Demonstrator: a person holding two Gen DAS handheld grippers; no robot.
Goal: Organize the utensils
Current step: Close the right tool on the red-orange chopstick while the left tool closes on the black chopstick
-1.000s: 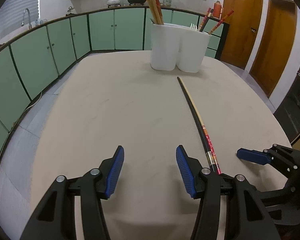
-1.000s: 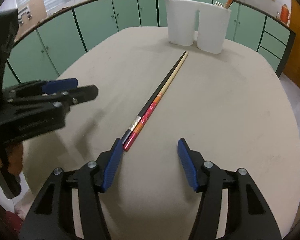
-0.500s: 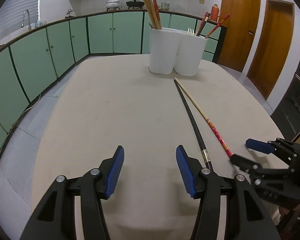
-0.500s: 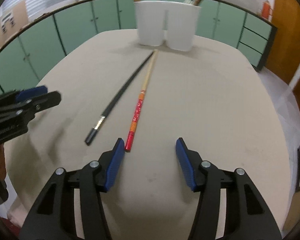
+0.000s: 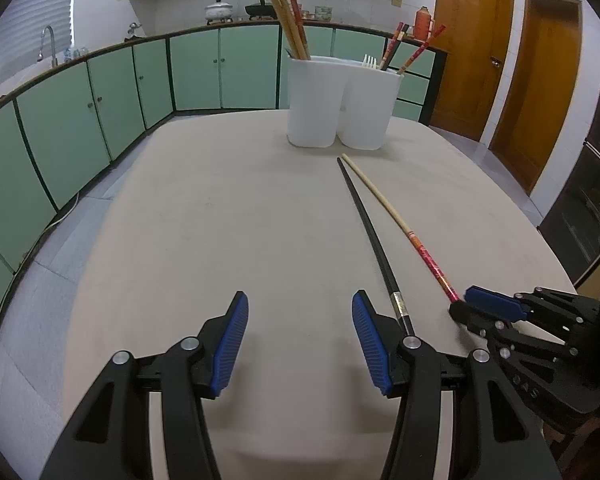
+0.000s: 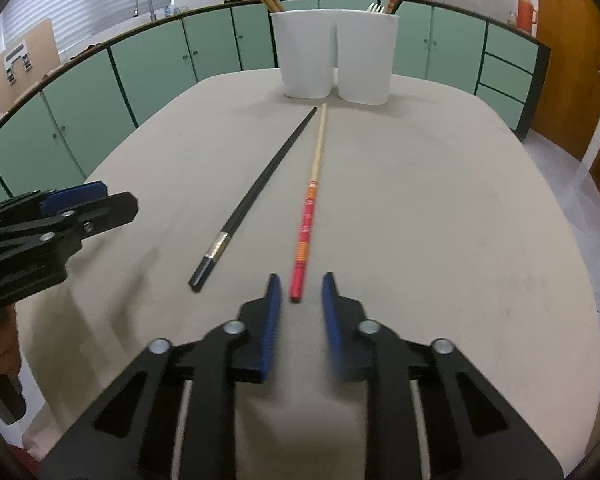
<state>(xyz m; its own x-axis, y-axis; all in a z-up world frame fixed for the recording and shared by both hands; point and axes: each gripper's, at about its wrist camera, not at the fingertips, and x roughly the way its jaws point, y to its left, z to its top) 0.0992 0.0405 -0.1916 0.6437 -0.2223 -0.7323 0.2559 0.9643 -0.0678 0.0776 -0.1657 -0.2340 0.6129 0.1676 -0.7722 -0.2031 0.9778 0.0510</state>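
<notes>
The counter (image 6: pixel 440 200) is a broad beige top with rounded corners. At its far edge stands a white twin-cup holder (image 6: pixel 334 60), already bearing chopsticks and a fork. Two loose chopsticks lie lengthwise down the middle, tips nearly meeting just short of the holder and butts fanned apart toward the near edge: a black chopstick (image 6: pixel 256 192) with a silver band, and just beside it a red-handled chopstick (image 6: pixel 310 208) with a pale bamboo shaft.

Both look light, rigid and thin. The lacquered red end is probably slick, and being so slender it could roll or pivot if pinched off-centre, so a hold squarely across the thick painted butt seems best.

The right tongs (image 6: pixel 298 304) are narrowed but not yet pressed together, blue pads either side of the red butt with gaps showing; nothing is pinched. The left tongs (image 5: pixel 300 344) are spread wide and bare near the near edge, the black chopstick's butt just outside the right pad.
</notes>
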